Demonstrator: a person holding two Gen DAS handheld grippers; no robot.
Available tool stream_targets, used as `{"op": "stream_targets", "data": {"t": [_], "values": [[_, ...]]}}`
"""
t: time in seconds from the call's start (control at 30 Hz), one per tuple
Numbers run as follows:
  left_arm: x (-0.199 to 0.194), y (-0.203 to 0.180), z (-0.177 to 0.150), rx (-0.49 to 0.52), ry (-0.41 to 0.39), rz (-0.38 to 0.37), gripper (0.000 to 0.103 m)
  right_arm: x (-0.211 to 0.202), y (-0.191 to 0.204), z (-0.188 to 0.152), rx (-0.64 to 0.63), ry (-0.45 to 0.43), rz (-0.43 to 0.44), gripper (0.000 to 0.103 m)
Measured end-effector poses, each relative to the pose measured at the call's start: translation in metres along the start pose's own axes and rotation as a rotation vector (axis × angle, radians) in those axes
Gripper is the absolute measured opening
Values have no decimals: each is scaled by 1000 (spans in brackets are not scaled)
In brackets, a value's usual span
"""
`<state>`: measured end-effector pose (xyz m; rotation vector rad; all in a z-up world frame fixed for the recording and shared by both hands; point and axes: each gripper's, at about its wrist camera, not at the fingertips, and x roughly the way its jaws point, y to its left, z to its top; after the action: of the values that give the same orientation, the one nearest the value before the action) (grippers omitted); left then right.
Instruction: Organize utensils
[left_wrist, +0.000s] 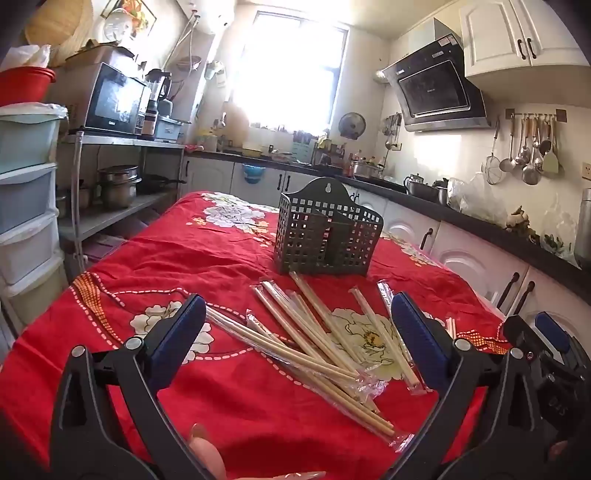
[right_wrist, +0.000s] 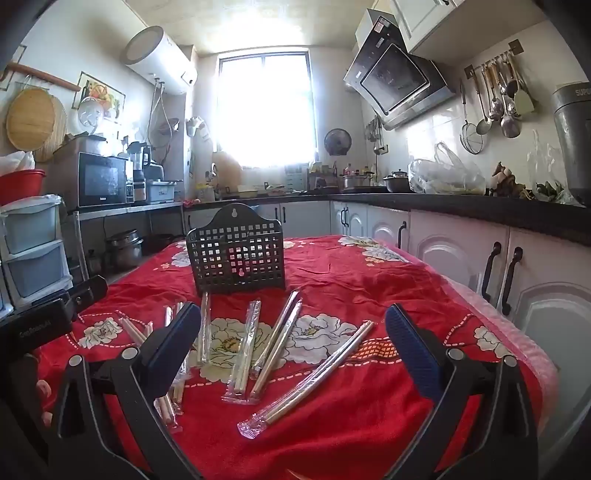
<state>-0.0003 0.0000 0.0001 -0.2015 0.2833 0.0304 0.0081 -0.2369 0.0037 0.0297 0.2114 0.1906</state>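
Kitchen, red flowered tablecloth (left_wrist: 177, 258) on table. Dark holder (left_wrist: 325, 229) stands upright mid-table; wrapped chopsticks (left_wrist: 314, 332) lie scattered just in front. Left gripper (left_wrist: 297, 336) & right gripper (right_wrist: 291, 343) both spread wide above the chopsticks, nothing held.

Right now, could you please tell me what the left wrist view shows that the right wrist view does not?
Only the left wrist view shows the heaped pile of wrapped wooden chopsticks crossing one another, with the right tool at its edge.

Only the right wrist view shows the white cylindrical water heater and the lone wrapped chopstick pair lying apart nearest the camera.

Both show the dark perforated plastic utensil holder standing upright and empty on the red floral tablecloth, beyond the chopsticks.
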Motion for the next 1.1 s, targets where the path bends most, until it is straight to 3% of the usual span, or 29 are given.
{"op": "stream_targets", "data": {"t": [1.1], "values": [[2, 4, 2, 1, 3, 7, 93, 0, 2, 0, -3, -6, -2, 97]]}}
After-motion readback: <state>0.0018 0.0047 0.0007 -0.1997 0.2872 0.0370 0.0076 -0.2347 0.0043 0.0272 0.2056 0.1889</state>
